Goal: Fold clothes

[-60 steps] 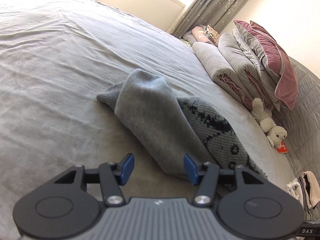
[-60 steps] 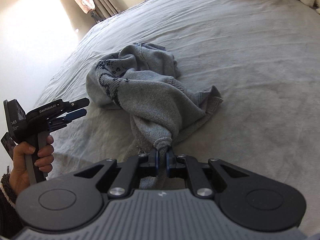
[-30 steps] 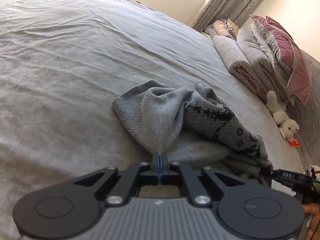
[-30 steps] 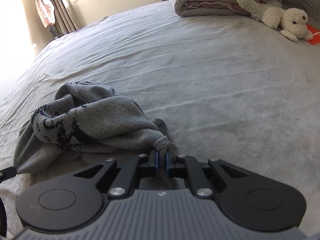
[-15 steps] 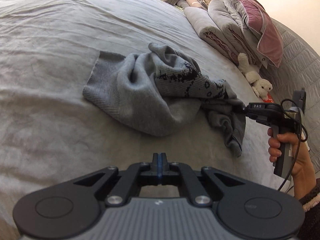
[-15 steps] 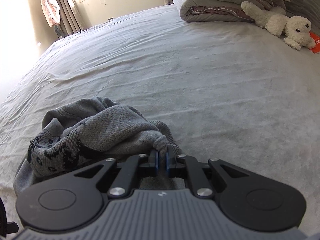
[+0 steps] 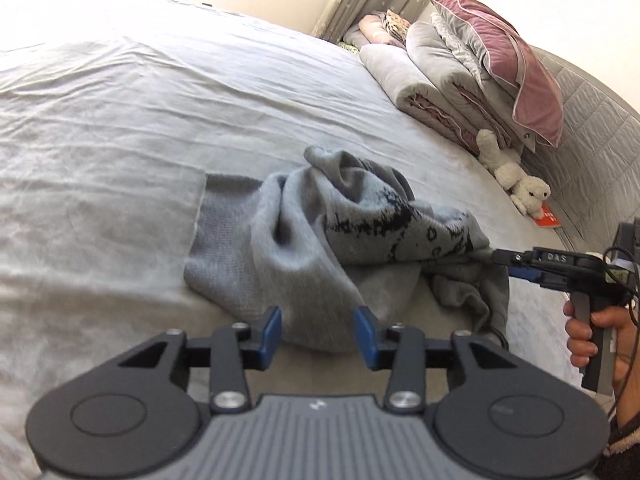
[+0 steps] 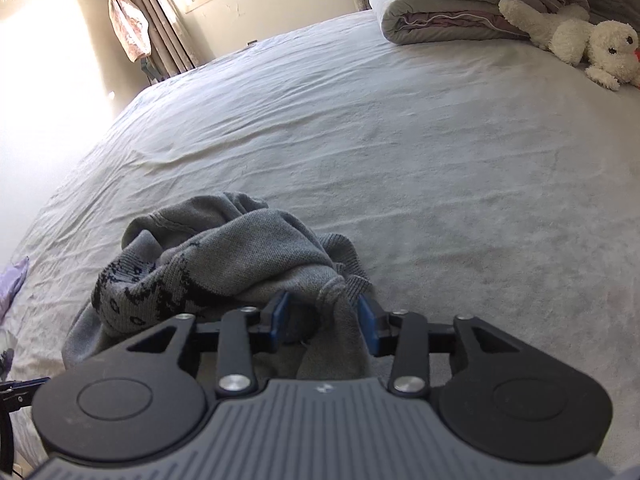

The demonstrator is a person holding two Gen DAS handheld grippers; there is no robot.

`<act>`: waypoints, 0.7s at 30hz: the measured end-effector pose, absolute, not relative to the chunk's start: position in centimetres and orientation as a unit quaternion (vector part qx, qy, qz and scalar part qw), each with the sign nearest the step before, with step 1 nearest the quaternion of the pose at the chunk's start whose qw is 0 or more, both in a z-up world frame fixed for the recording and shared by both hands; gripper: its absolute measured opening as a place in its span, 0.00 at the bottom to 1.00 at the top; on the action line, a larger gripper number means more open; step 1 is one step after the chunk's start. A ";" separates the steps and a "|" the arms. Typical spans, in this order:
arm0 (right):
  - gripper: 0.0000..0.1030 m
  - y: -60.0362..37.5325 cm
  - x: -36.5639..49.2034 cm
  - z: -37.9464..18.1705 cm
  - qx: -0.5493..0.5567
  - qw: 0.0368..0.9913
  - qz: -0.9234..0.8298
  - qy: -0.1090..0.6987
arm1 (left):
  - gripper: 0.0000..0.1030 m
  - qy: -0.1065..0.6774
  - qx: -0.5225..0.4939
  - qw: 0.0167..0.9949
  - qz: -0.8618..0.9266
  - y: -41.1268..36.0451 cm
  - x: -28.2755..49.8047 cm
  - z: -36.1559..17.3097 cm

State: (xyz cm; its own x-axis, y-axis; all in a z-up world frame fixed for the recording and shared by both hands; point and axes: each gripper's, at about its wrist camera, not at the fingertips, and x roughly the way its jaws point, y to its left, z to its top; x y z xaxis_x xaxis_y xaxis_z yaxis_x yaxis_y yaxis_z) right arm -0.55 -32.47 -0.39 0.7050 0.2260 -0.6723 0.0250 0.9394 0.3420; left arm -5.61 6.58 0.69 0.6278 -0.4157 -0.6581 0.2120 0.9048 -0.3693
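Both grippers just let go: left gripper and right gripper are opening, dropping the grey sweater still bunched on the bed, so no fold yet.

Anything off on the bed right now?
The sweater lies bunched in a crumpled heap on the bed, not flat. A fold still sits between the opening jaws of the right gripper. Nothing spilled or damaged.
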 end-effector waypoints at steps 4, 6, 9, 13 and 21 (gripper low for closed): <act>0.53 -32.8 -0.1 -0.2 0.202 0.904 0.051 0.373 | 0.52 0.364 -0.078 0.917 -0.140 6.2 -3.0 1.0; 0.53 -32.8 0.3 -0.4 0.215 0.900 0.049 0.375 | 0.53 0.361 -0.060 0.922 -0.123 6.1 -1.5 0.5; 0.53 -32.4 1.0 -0.8 0.229 0.896 0.046 0.378 | 0.54 0.364 -0.057 0.921 -0.122 6.2 1.2 -0.6; 0.57 -31.7 1.6 -0.9 0.225 0.899 0.040 0.374 | 0.59 0.361 -0.062 0.920 -0.140 6.4 3.9 -2.1; 0.63 -31.1 2.8 -1.4 0.219 0.902 0.037 0.371 | 0.69 0.360 -0.085 0.910 -0.187 6.0 6.9 -4.4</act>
